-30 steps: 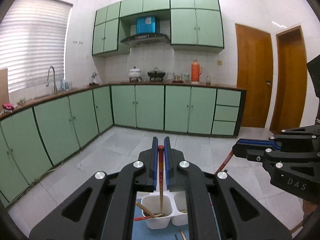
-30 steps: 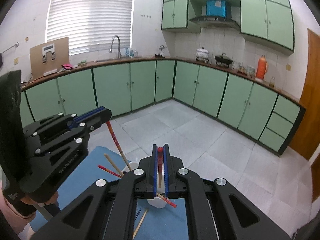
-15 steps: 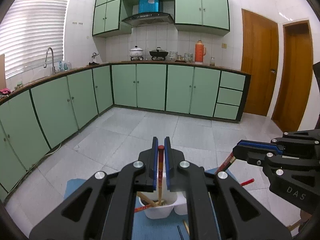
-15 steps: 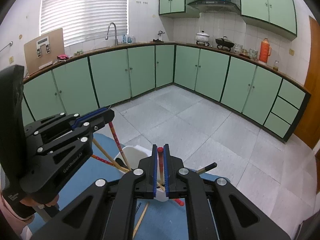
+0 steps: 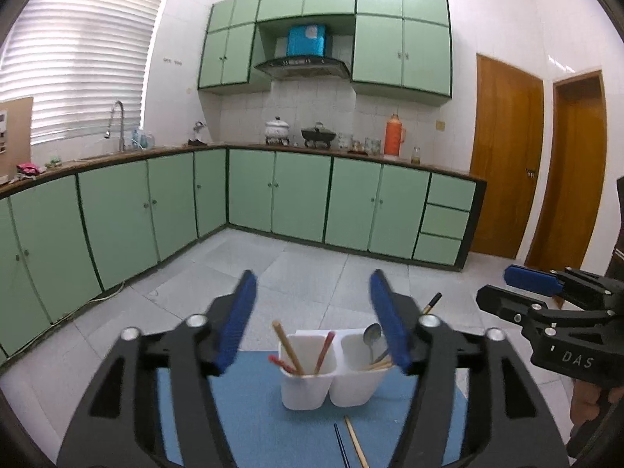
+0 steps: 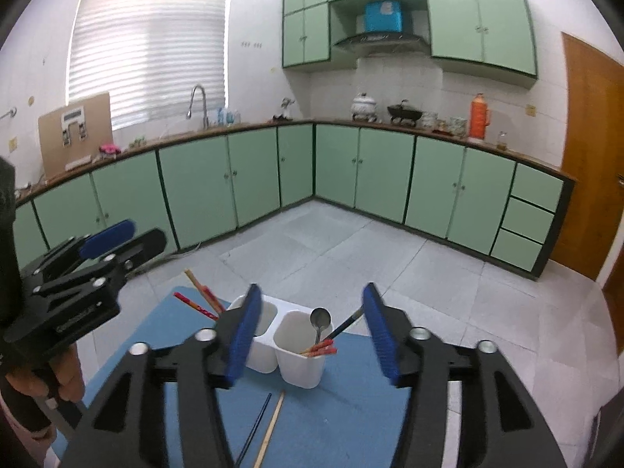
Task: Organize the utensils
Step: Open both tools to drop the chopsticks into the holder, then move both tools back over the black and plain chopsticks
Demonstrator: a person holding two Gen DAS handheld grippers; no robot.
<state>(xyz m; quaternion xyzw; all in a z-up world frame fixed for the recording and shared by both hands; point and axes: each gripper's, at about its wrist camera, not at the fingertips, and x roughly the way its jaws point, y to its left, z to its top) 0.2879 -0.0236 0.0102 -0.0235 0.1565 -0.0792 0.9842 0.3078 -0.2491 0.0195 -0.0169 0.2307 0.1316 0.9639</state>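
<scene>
Left gripper (image 5: 312, 314): jaws opening, nothing between the pads. Right gripper (image 6: 308, 329): jaws opening, likewise empty. Two-compartment white holder (image 5: 325, 384) upright on blue mat (image 5: 249, 409), ahead of both grippers. Left wrist view: wooden and red chopsticks (image 5: 290, 351) in left compartment. Right wrist view only: red chopstick (image 6: 318, 349) in right compartment beside spoon (image 6: 320, 321). Two loose chopsticks (image 6: 269, 421) on mat, near side. Beyond: grey tile floor (image 6: 331, 241), green cabinets (image 5: 296, 195), wooden doors (image 5: 503, 156).
</scene>
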